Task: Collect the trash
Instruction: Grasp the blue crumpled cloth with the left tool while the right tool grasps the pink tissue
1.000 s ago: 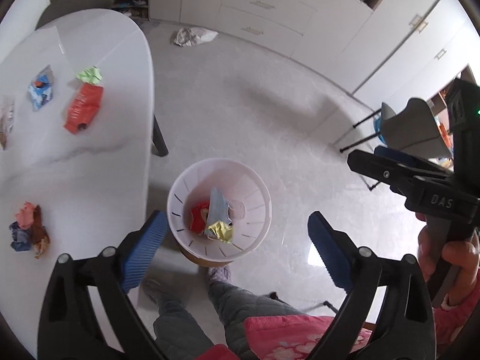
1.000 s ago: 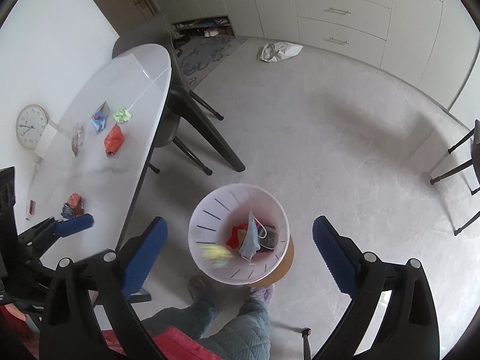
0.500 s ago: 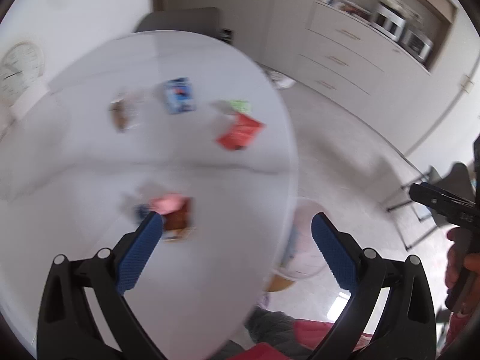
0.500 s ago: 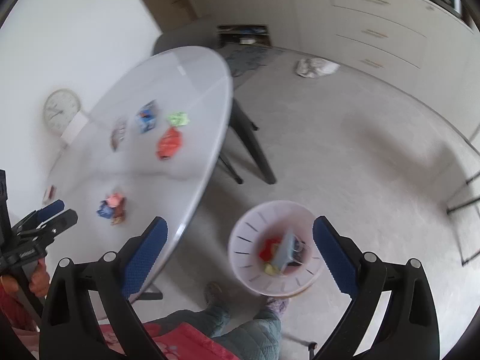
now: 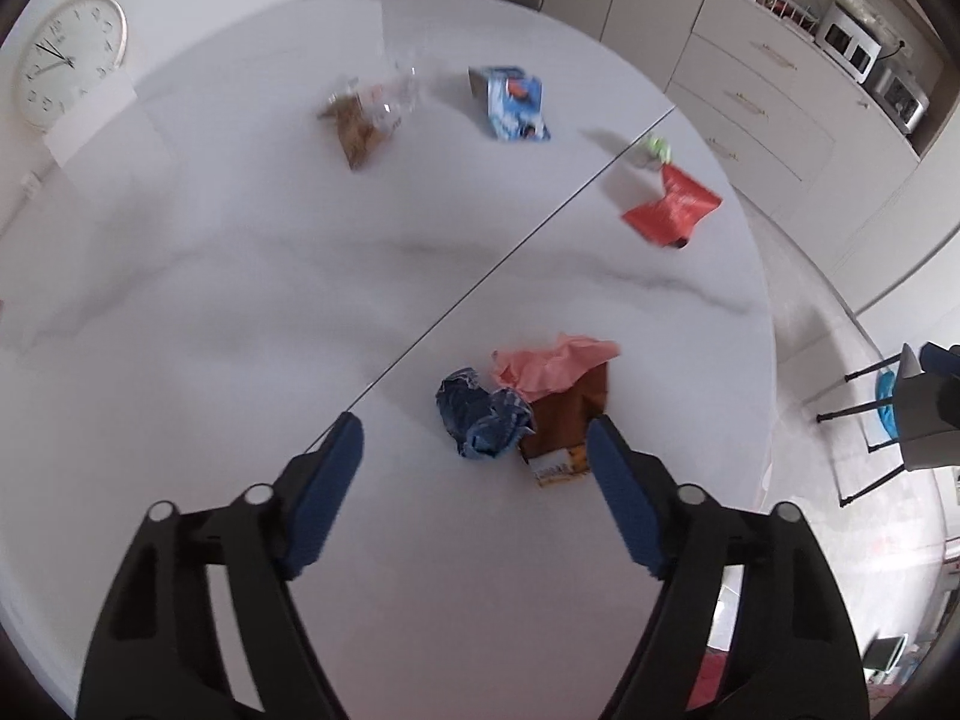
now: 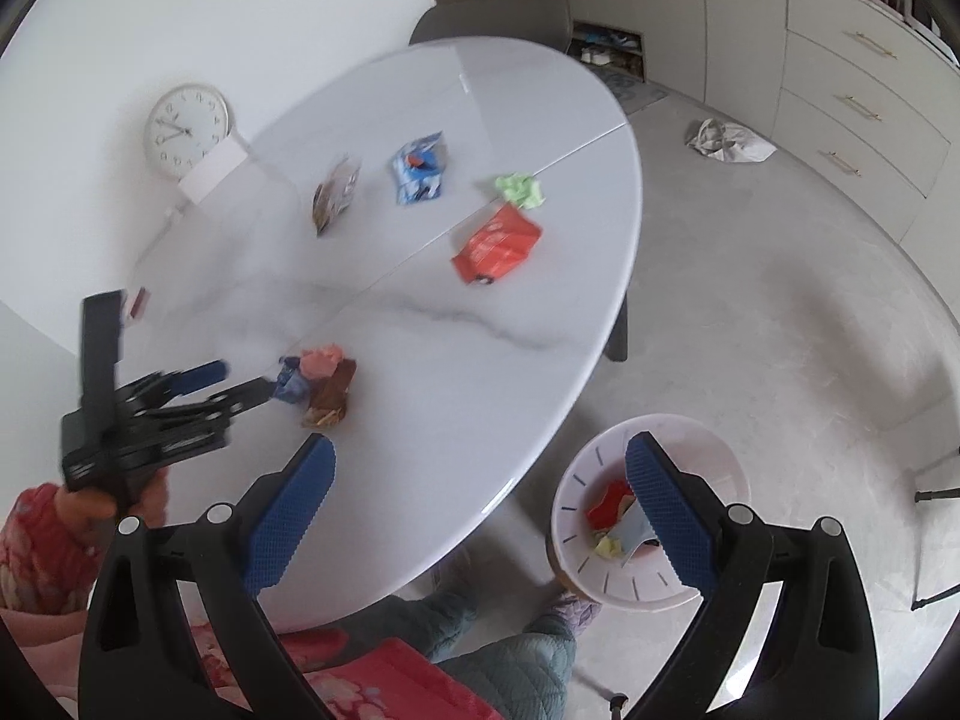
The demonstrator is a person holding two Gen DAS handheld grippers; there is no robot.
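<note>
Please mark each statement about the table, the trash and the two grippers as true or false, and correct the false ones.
1. The left gripper already grips the blue crumpled wrapper. False: its jaws are closing, but the pads do not touch it yet.
2. The bin stands on the floor beside the table. True.
3. The right gripper holds a red packet. False: nothing is between its jaws.
4. A red packet lies next to a green crumpled paper. True.
5. The bin is empty. False: trash is inside.
</note>
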